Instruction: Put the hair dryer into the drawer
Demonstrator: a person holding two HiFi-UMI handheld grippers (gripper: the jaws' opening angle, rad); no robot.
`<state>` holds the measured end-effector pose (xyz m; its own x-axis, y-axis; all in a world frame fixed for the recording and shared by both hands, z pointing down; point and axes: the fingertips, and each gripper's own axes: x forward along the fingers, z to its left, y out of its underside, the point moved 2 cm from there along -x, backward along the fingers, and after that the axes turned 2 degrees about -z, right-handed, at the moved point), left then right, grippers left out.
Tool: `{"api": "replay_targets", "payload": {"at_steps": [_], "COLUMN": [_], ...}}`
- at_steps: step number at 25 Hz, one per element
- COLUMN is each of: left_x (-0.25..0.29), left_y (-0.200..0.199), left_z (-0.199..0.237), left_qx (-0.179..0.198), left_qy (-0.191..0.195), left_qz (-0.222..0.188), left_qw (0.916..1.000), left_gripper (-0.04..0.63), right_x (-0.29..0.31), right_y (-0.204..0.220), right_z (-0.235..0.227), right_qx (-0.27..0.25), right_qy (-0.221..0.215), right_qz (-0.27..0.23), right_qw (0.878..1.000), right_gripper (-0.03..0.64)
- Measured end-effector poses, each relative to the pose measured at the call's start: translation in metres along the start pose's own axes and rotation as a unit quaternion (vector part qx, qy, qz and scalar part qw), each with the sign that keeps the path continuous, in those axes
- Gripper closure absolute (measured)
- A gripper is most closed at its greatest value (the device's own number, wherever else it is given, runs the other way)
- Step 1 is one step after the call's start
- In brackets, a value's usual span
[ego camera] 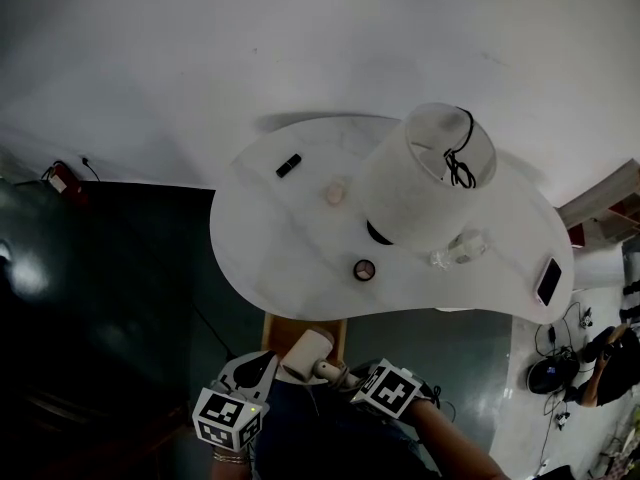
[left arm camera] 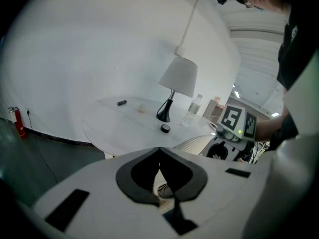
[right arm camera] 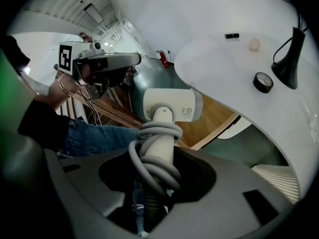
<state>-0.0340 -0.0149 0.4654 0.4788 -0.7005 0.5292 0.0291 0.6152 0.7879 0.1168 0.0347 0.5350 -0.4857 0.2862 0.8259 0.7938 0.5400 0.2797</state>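
at lower left of the head view the left gripper hangs with its jaws together and nothing in them, tips aimed at the dryer, likely to steady it. just right, at bottom centre, the right gripper is clamped on the dryer's handle, over the cord wound round it, so the loops can't slip loose. the dryer hangs just beside the open drawer under the table, not yet inside.

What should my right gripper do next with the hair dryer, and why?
Probably lower the hair dryer into the drawer: the right gripper grips its cord-wrapped handle, and its head appears to be just over the open wooden drawer.
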Motion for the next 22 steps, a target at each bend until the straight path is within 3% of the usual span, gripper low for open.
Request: {"api": "replay_targets", "payload": {"at_steps": [8, 22], "left_x": [0.000, 0.017], "left_y": [-0.002, -0.004], "left_z": [0.009, 0.037], "left_qx": [0.004, 0.057], "left_qy": [0.014, 0.102], "left_qz": [0.019, 0.077], "left_qw": [0.9997, 0.9901], "left_gripper": [0.580, 0.580], "right_x": [0.005, 0.032], "right_y": [-0.008, -0.035], "right_z": [0.002, 0.010], "right_qx": [0.021, 0.111], "right_qy": [0.002, 0.021], "right_qz": [0.009, -0.012], "right_qw": [1.000, 0.994], "right_gripper": [0.422, 0.422]}}
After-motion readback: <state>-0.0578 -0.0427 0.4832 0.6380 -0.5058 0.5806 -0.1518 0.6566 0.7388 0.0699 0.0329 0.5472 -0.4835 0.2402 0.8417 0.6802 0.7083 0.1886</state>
